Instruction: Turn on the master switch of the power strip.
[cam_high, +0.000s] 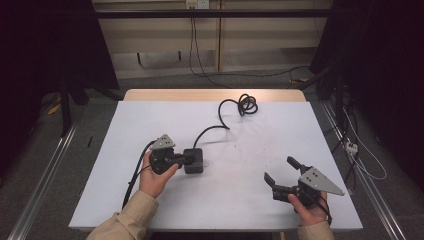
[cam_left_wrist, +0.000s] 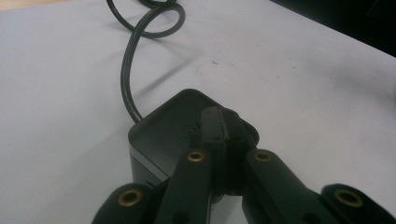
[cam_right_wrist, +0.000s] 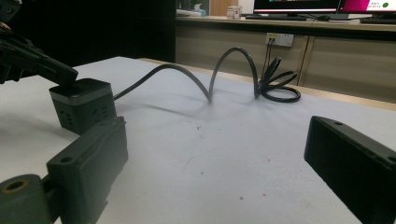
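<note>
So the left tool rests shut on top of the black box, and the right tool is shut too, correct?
Not quite. The right tool is open: the right gripper view shows its jaws wide apart. The left tool does rest shut on the black box.

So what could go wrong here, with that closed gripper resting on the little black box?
The left gripper has its jaws shut and lies on top of the black box without clamping it, so the box might slide or tip if pushed. Its springy black cable arches off the table into a coil and could tug the box back. The right gripper waits open, too far off to steady it.
</note>
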